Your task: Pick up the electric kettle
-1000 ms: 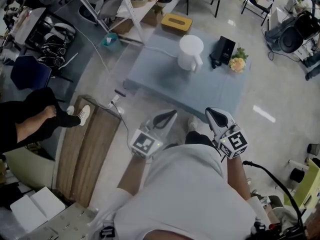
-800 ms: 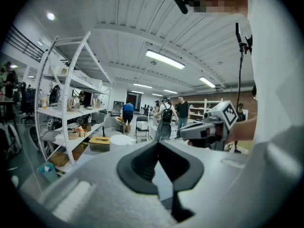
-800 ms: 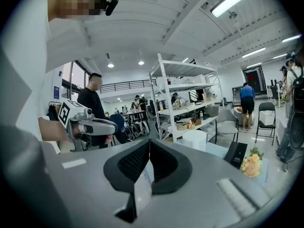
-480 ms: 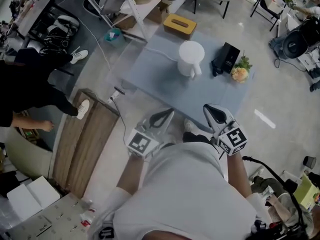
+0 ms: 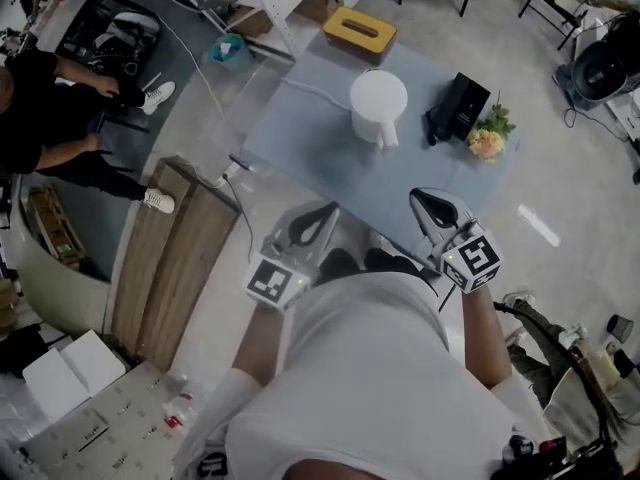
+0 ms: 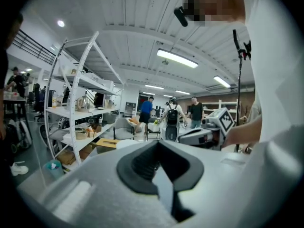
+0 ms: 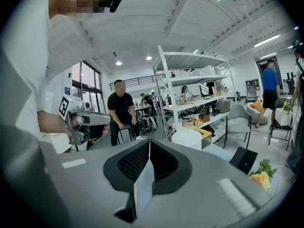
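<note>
White electric kettle [image 5: 378, 103] — just one, its base hidden under its own body — stands on the grey worktop [image 5: 320, 158]. Left gripper [image 5: 313, 220] and right gripper [image 5: 433, 208] hang at the near edge — both clenched, empty.

Kettle [image 5: 378, 103]: white, smooth, plastic-looking, matt with a faint sheen on the lid. Table [image 5: 310, 163]: blue-grey top, even and matt; cloth or laminate, cannot tell. Box [image 5: 359, 30]: tan, matt, wood-like. Bench [image 5: 175, 258]: brown wood, grain visible, dull finish. Floor [image 5: 570, 178]: pale grey, smooth, glossy, with bright light reflections. Shelf frame [image 5: 284, 32]: white-painted metal. Left gripper [image 5: 322, 215] and right gripper [image 5: 425, 200]: grey matt plastic shells; pads [image 7: 135, 163] black, finely ribbed, rubbery-looking. Shirt [image 5: 370, 368]: white cloth, matt.
</note>
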